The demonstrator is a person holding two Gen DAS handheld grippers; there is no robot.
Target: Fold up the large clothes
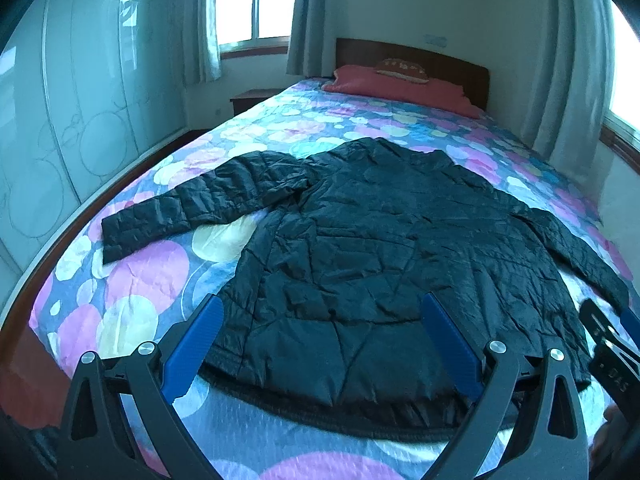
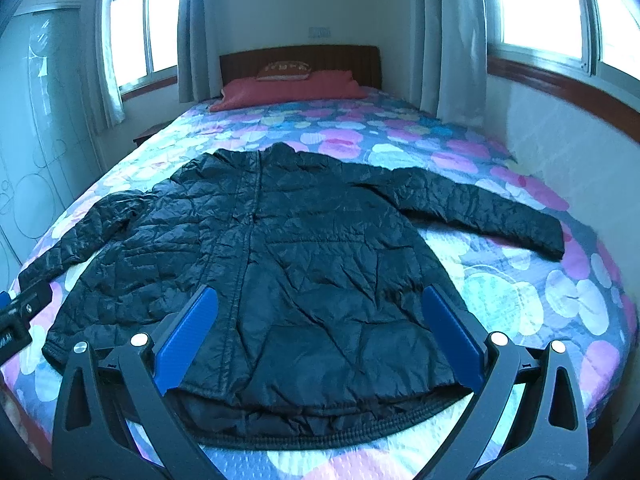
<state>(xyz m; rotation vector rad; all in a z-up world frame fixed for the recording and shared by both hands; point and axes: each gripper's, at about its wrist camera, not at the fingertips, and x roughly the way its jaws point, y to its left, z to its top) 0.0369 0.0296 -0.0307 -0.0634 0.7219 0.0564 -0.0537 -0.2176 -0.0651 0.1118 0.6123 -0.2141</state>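
In the left wrist view, a black quilted jacket point(image 1: 372, 248) lies spread flat on a bed point(image 1: 152, 272) covered by a sheet with pink, white and blue circles. Its hem is at the near edge of the bed and its collar points toward the far headboard point(image 1: 420, 60). One sleeve point(image 1: 192, 208) stretches out to the left, clear of the body; the other sleeve point(image 1: 580, 256) runs down the right side. The left gripper point(image 1: 324, 344) hovers over the near hem with its blue fingers point(image 1: 200, 344) spread wide, grasping nothing. At the near right edge, part of the other tool point(image 1: 612, 340) shows beside the right cuff. A red pillow point(image 1: 400, 88) lies at the far end of the bed, a white wardrobe point(image 1: 80, 100) stands to the left, and curtains point(image 1: 304, 20) hang beside the far window.

In the right wrist view, the same jacket point(image 2: 288, 264) fills the middle of the bed point(image 2: 540, 300), its zipped front running from near hem to far collar. The right sleeve point(image 2: 492, 208) reaches out to the right, and the left sleeve point(image 2: 80, 236) slopes toward the near left. The right gripper point(image 2: 320, 340) hangs over the near hem, blue fingers point(image 2: 452, 340) parted wide and released, holding nothing. A corner of the left tool point(image 2: 20, 312) appears at the left edge, near the left cuff. The red pillow point(image 2: 288, 88) rests against the headboard point(image 2: 300, 60) at the far end.
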